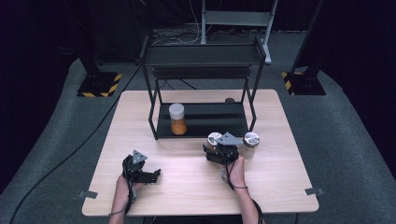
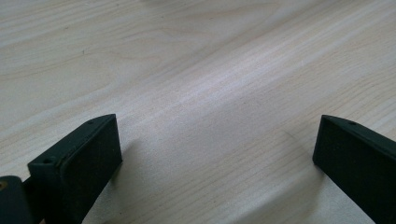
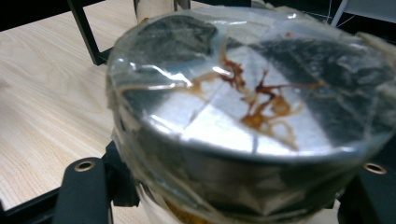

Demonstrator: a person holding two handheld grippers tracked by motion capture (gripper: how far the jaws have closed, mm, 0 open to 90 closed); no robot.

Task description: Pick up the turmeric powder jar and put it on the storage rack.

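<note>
A jar with a silver lid (image 3: 252, 107), wrapped in clear film with brown smears on top, sits between the jaws of my right gripper (image 3: 233, 186), which is shut on it. In the high view this jar (image 1: 214, 138) stands on the table just in front of the black rack (image 1: 201, 56), under my right gripper (image 1: 216, 145). A second silver-lidded jar (image 1: 251, 139) stands to its right. On the rack's lower shelf stands a white-capped jar of orange stuff (image 1: 178, 119). My left gripper (image 1: 155, 175) rests on the table at the near left, open and with nothing in it (image 2: 217, 135).
The wooden table (image 1: 140, 107) has metal clips at its near corners. A small dark object (image 1: 229, 100) lies behind the rack. The rack's leg (image 3: 86, 32) rises close to the held jar. Stands with yellow-black bases (image 1: 99, 84) are on the grey floor beyond.
</note>
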